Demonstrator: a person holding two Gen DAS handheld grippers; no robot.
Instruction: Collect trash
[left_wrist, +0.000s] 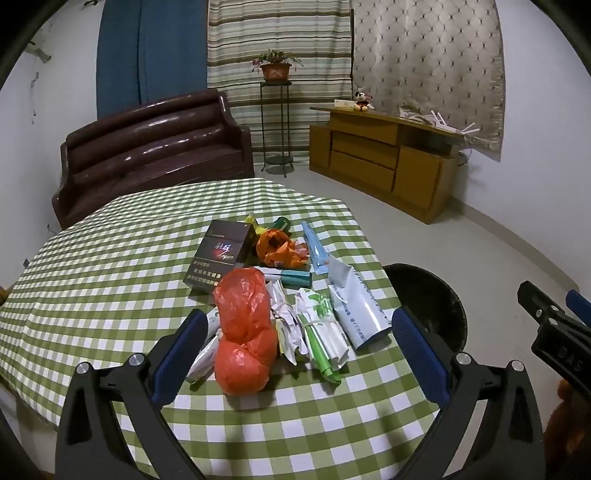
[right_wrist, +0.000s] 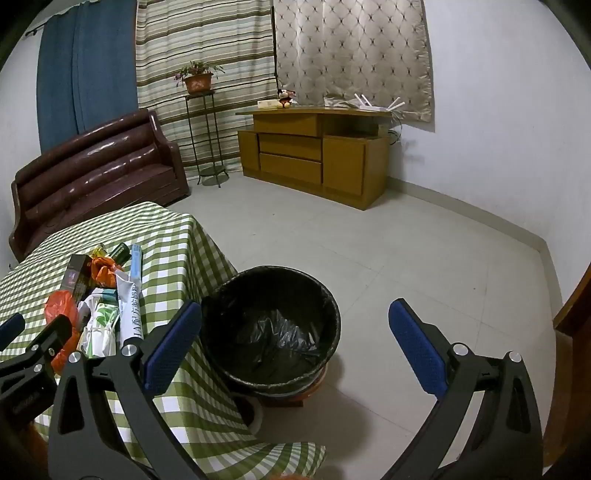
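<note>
A heap of trash lies on the green checked table (left_wrist: 110, 280): a knotted red plastic bag (left_wrist: 243, 332), crumpled white and green wrappers (left_wrist: 317, 328), a silver pouch (left_wrist: 354, 306), a dark cigarette box (left_wrist: 221, 254), an orange bag (left_wrist: 279, 247) and a blue tube (left_wrist: 314, 243). My left gripper (left_wrist: 299, 347) hangs open just in front of the red bag, with nothing between its fingers. My right gripper (right_wrist: 291, 339) is open above the black-lined bin (right_wrist: 271, 328), which stands on the floor beside the table's right edge. The bin holds only its liner.
A dark brown sofa (left_wrist: 147, 147) stands behind the table. A metal plant stand (left_wrist: 275, 122) with a potted plant and a wooden cabinet (left_wrist: 380, 158) line the far wall. Pale tiled floor (right_wrist: 406, 258) stretches to the right of the bin.
</note>
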